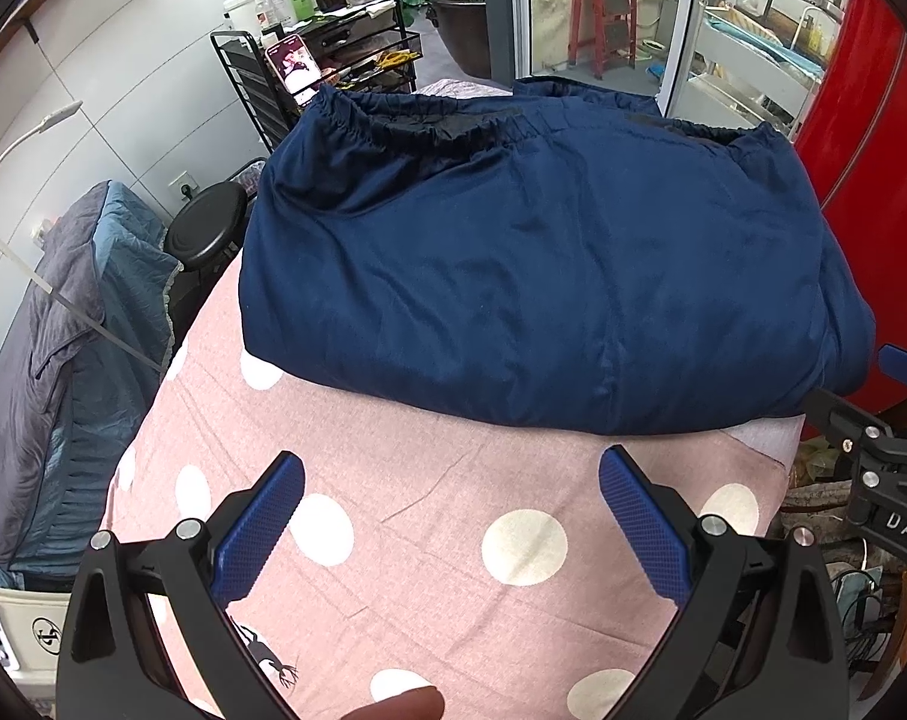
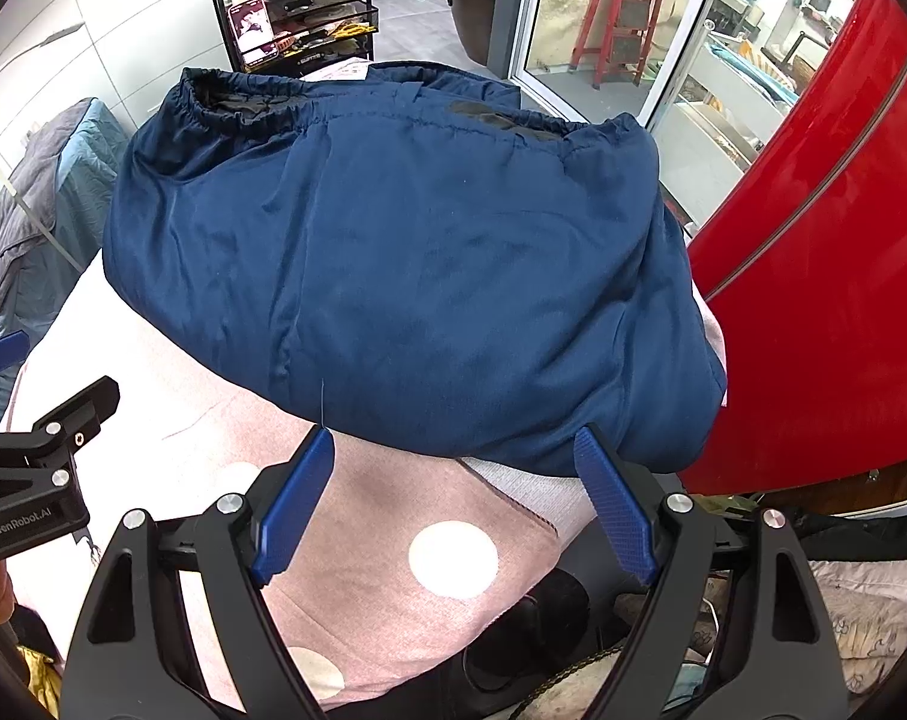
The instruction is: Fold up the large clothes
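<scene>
Seen from the left wrist, the left gripper (image 1: 450,480) hangs over a pink cloth with white dots (image 1: 453,516) that covers the tabletop, its blue fingers (image 1: 261,528) set wide apart with nothing between them. Just beyond their tips lies the dark blue garment (image 1: 543,264), folded into a thick bundle — its gathered elastic edge on the far side, its rounded fold toward the camera. At the right edge the other tool's black frame shows. A fingertip (image 1: 402,705) pokes in at the bottom. Behind the tabletop stand a black wire rack (image 1: 345,72) with bottles on top and a phone (image 1: 294,69) propped against it.

From the right wrist, the right gripper (image 2: 456,444) has its fingers (image 2: 294,504) likewise spread and empty; their tips sit right at the near fold of the garment (image 2: 405,252), and contact cannot be told. The bundle rests on the dotted cloth (image 2: 393,516), its right end close beside a red panel (image 2: 825,276) — the left tool's frame is visible at the left edge.
</scene>
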